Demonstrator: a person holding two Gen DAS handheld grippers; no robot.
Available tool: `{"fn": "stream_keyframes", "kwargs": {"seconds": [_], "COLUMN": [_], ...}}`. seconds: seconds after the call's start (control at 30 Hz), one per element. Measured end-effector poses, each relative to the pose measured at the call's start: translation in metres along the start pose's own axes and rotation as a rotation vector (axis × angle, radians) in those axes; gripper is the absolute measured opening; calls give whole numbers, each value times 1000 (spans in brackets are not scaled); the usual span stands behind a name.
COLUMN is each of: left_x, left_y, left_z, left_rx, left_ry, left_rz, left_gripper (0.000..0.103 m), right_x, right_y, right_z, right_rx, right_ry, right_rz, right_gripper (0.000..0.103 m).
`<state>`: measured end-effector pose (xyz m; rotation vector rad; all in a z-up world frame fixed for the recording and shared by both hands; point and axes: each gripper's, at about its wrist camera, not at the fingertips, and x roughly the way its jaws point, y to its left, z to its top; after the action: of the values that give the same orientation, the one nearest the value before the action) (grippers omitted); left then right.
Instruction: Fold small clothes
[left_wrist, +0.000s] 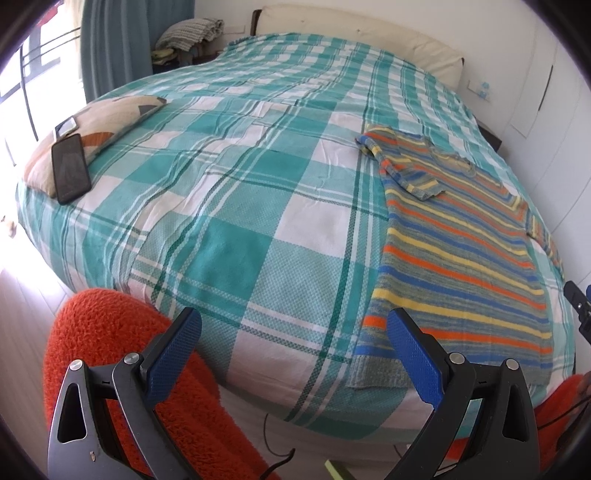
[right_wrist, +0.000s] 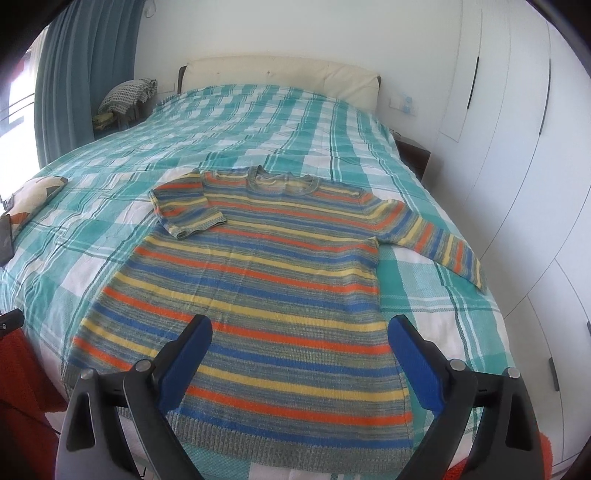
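Sweater (right_wrist: 258, 280): orange, yellow, blue, grey-green stripes. Bedspread (left_wrist: 236, 206): teal-white plaid. Curtain (right_wrist: 81, 74): seemingly dusty blue.

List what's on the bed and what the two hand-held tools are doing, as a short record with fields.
surface: bed with teal checked cover
garment: striped sweater, spread flat
left sleeve in picture: folded in over the chest
right sleeve in picture: stretched out
also on bed: cushion, phone
left tool: open, holding nothing
right tool: open, above the sweater's hem
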<state>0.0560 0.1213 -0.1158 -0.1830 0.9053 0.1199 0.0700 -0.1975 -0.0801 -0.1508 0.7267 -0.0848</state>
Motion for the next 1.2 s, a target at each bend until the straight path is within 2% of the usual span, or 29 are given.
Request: {"fn": "stream_keyframes", "kwargs": {"seconds": [0.3,0.43,0.63,0.77,0.9,0.97,1.03,1.13,1.2], "left_x": [1,0,4,2,-9,-21,-34,-41,-27], "left_y": [-15,-20,-32,-38,-41,-47,-60,-91,-120], "left_z": [-4,-7,-12,-14,-11,-1,19,69,103], "left_rx": [64,69,142,181,196,226,273,357,431], "left_ry": [6,-2,4,-4,-27,-60,-102,-169,-163], "left_rz": [41,71,114,118,108,82,17,-99,-178], "left_gripper": [101,101,101,101,101,101,101,101,102], "right_x": [-12,-4,-2,0,-4,-9,-13,-10,-3], "right_y": [-33,-50,-78,-92,-91,-90,-89,-88,-88], "right_z": [-12,-24,-40,-44,-42,-40,-41,-44,-46], "right_rx": [75,120,190,266,259,245,226,212,217], "right_ry": [-83,-57,-32,-17,-28,-43,-52,-38,-17], "right_rz": [5,29,35,31,24,18,8,7,21], "right_gripper": [95,95,95,95,95,95,95,95,95]}}
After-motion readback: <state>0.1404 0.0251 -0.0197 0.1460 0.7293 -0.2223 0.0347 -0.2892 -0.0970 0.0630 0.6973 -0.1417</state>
